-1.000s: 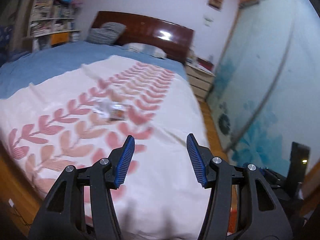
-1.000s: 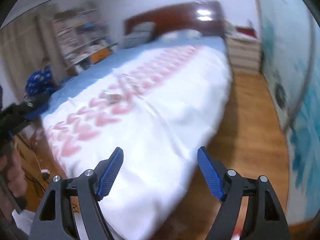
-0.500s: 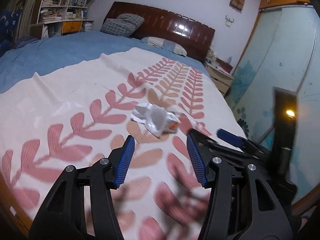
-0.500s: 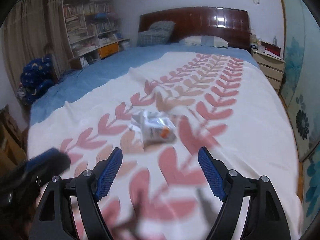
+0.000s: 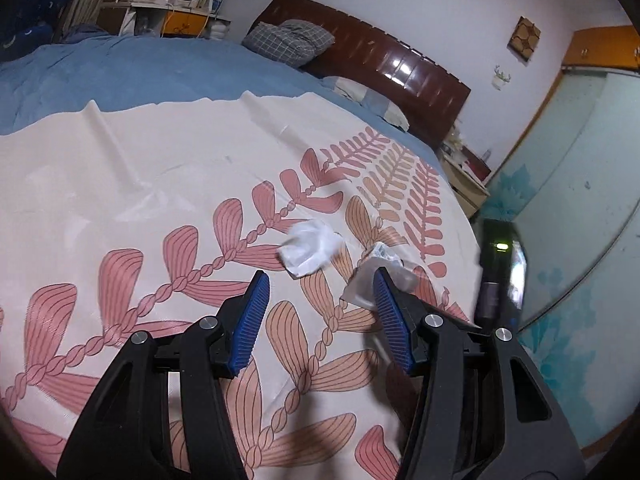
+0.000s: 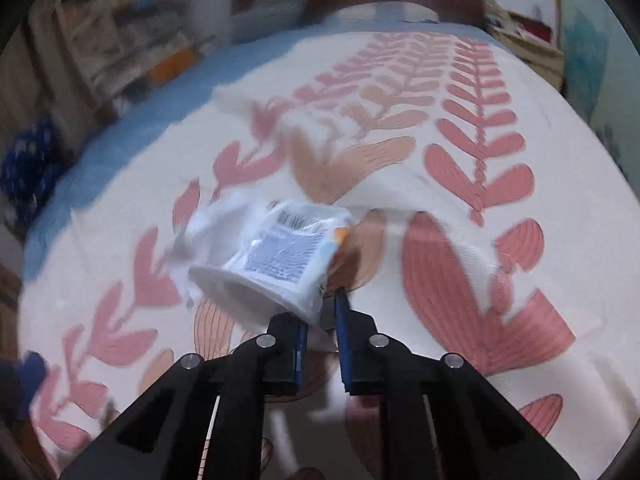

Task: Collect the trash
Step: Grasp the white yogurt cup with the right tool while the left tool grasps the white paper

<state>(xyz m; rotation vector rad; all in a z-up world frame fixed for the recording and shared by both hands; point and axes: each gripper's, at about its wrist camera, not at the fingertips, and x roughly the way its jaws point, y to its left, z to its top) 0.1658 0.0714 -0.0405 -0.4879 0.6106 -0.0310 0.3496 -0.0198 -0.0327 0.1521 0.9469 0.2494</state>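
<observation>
The right hand-held gripper [image 6: 322, 312] is closing its jaws on the rim of a thin white plastic cup [image 6: 276, 256] lying just ahead on the bed [image 6: 520, 92]; light, crushable, best pinched there. The left hand-held gripper [image 5: 320, 312] gapes empty.

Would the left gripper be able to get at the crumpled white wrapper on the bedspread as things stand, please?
Probably yes: the left gripper is open, and the crumpled white wrapper lies just ahead on the bedspread, nothing between them. The right gripper is closing on the cup beside it.

A leaf-patterned bedspread [image 5: 120, 184] covers the bed beneath a dark wooden headboard [image 5: 384, 64] and checked pillow [image 5: 288, 42].
</observation>
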